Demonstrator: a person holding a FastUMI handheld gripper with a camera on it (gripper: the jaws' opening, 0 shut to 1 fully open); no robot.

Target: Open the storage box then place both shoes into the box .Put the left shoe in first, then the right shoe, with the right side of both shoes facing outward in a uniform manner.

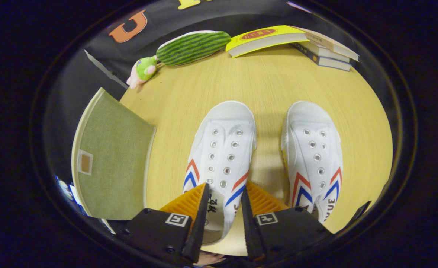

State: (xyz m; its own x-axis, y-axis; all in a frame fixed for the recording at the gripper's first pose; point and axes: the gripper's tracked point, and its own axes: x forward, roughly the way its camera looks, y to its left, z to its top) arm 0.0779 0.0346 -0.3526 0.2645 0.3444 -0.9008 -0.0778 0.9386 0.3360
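Left shoe (pixel 221 156) heel lies between the parted, unclenched gripper (pixel 224 203) fingers, right shoe (pixel 313 156) beside.

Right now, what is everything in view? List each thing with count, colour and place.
shoes: 2, white with red and blue stripes, side by side on the table; left shoe has its heel end between the fingers, right shoe beside it.
storage box: 1, olive green, left of the shoes.
plush toy: 1, green striped, at the table's far side.
books: a stack, top one yellow, far right.
table: 1, light wood.
gripper: 1, fingers either side of the left shoe's heel; grip unclear.
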